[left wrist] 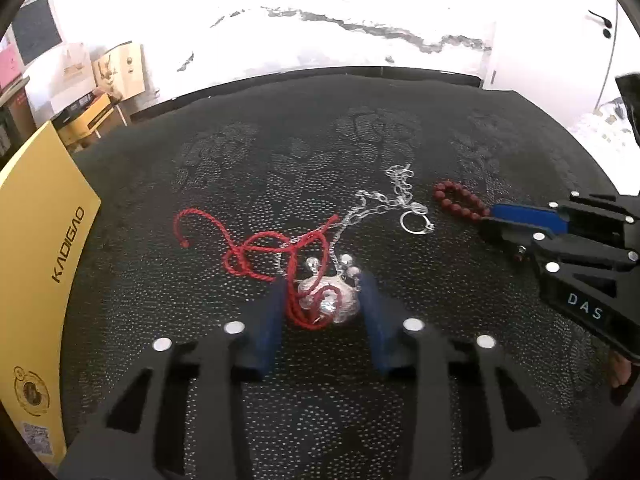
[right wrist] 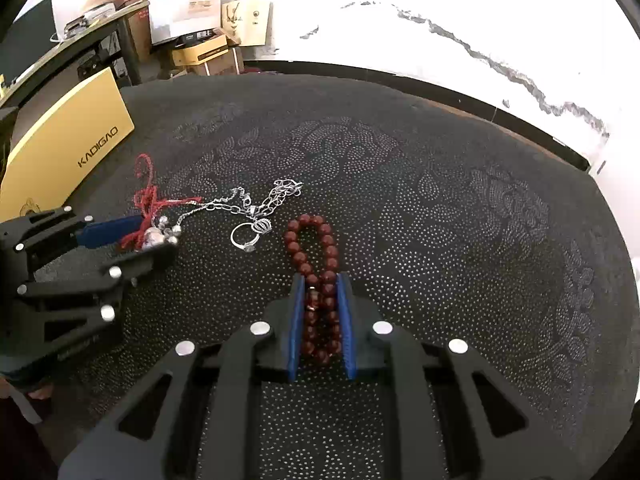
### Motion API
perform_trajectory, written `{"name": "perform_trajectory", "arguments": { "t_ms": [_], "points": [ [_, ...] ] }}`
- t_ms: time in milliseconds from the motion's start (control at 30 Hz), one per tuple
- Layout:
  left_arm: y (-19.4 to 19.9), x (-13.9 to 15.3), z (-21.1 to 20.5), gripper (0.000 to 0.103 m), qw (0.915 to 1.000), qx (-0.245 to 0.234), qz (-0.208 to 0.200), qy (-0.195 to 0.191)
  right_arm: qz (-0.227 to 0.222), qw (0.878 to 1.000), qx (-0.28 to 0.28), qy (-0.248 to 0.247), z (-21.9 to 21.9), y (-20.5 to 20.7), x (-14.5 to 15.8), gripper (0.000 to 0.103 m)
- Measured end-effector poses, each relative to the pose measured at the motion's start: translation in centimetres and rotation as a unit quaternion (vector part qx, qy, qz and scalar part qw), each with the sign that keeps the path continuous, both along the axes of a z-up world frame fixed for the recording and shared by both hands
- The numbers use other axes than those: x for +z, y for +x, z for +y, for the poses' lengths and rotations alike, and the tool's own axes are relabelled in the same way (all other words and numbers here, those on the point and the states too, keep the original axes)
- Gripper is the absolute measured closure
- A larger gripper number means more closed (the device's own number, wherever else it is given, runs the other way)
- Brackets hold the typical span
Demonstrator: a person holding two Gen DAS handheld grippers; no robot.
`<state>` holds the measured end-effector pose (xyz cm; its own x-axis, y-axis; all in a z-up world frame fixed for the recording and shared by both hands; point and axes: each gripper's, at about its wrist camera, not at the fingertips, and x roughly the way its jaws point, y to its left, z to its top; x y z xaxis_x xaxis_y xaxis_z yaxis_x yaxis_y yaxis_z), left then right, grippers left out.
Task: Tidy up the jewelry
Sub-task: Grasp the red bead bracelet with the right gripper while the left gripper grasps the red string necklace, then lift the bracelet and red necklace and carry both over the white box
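Note:
On the black dotted cloth (left wrist: pixel 400 400) lies a red cord (left wrist: pixel 244 248) tied to a silver pendant with small bells (left wrist: pixel 332 296). My left gripper (left wrist: pixel 322 280) has its blue pads on both sides of the pendant, touching it. A silver chain (left wrist: pixel 376 204) and a silver ring (left wrist: pixel 416 222) lie beyond. My right gripper (right wrist: pixel 320 280) is shut on a dark red bead bracelet (right wrist: pixel 310 240), whose loop sticks out past the fingertips. The bracelet also shows in the left wrist view (left wrist: pixel 460 200), as does the right gripper (left wrist: pixel 486 220).
A yellow KADIGAO box (left wrist: pixel 44 248) stands at the cloth's left edge, seen also in the right wrist view (right wrist: pixel 76 148). Cardboard boxes and a desk (right wrist: pixel 120 20) stand behind it. A white wall with a crack runs along the back.

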<state>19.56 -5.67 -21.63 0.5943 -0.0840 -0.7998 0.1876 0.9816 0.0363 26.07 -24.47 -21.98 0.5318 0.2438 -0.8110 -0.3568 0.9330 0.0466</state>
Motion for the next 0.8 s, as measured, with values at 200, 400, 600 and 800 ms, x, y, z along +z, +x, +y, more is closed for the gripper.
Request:
{"name": "perform_trajectory", "arguments": {
  "t_ms": [200, 400, 600, 800],
  "points": [
    [-0.1, 0.2, 0.0, 0.071, 0.9999, 0.001, 0.000, 0.011, 0.001, 1.000, -0.008, 0.006, -0.1, -0.2, 0.1, 0.088],
    [-0.5, 1.7, 0.1, 0.089, 0.9997, -0.001, -0.012, 0.022, -0.001, 1.000, -0.009, 0.009, 0.2, -0.3, 1.0, 0.094],
    [-0.6, 2.5, 1.3, 0.094, 0.9999, 0.012, 0.003, 0.004, -0.018, 1.000, -0.012, 0.016, 0.6, -1.0, 2.7, 0.094],
    [-1.2, 3.9, 1.9, 0.096, 0.9999, 0.011, -0.002, -0.006, -0.037, 0.998, -0.027, 0.040, -0.1, -1.7, 5.2, 0.094]
  ]
}}
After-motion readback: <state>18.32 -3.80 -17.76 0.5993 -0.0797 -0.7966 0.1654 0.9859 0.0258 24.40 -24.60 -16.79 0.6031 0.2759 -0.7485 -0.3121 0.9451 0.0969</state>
